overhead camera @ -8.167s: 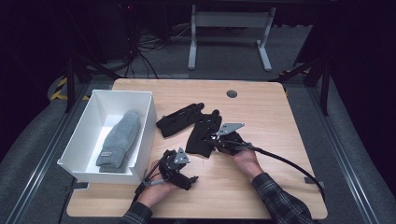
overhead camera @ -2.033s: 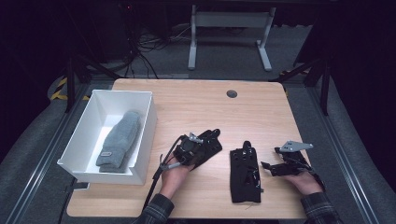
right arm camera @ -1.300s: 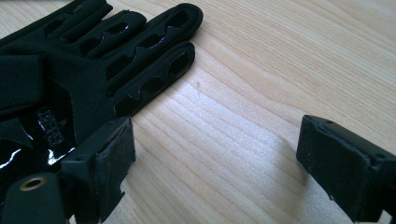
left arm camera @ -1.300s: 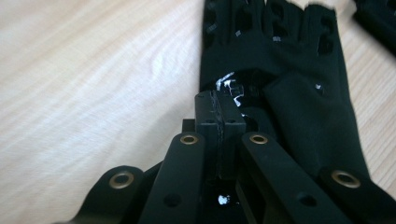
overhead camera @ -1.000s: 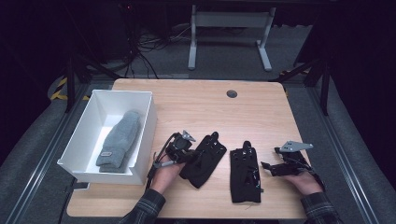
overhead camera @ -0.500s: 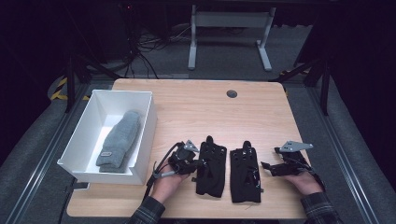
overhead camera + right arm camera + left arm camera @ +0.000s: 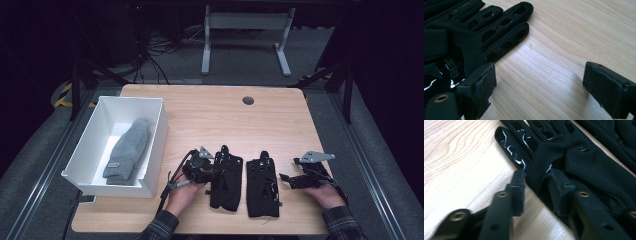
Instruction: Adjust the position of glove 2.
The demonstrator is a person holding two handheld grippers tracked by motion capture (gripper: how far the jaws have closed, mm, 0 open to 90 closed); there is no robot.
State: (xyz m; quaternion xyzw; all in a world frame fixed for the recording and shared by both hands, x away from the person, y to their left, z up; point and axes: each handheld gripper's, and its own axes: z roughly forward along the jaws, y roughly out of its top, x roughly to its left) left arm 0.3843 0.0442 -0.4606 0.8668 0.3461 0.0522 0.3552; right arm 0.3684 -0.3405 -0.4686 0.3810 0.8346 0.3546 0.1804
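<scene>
Two black gloves lie flat side by side near the table's front edge, fingers pointing away. My left gripper [image 7: 215,170] sits at the left edge of the left glove [image 7: 226,180]. In the left gripper view its jaws have just been opening; my left gripper [image 7: 536,178] straddles the left glove's [image 7: 579,162] edge, which lies slack between them, no pad pressing it. My right gripper [image 7: 286,180] rests just right of the right glove [image 7: 262,182]. In the right gripper view my right gripper [image 7: 539,82] stands wide open over bare wood, and the right glove [image 7: 474,32] lies beside its left jaw.
A white bin [image 7: 156,140] stands at the table's left side with a grey knitted item [image 7: 129,150] inside. The wooden table [image 7: 215,115] has a dark cable hole [image 7: 248,100] near its far edge. A metal stand [image 7: 245,30] sits on the floor beyond.
My left gripper carried the left glove toward the front edge, laid it straight beside the right glove, and its jaws have parted. The right hand kept still.
</scene>
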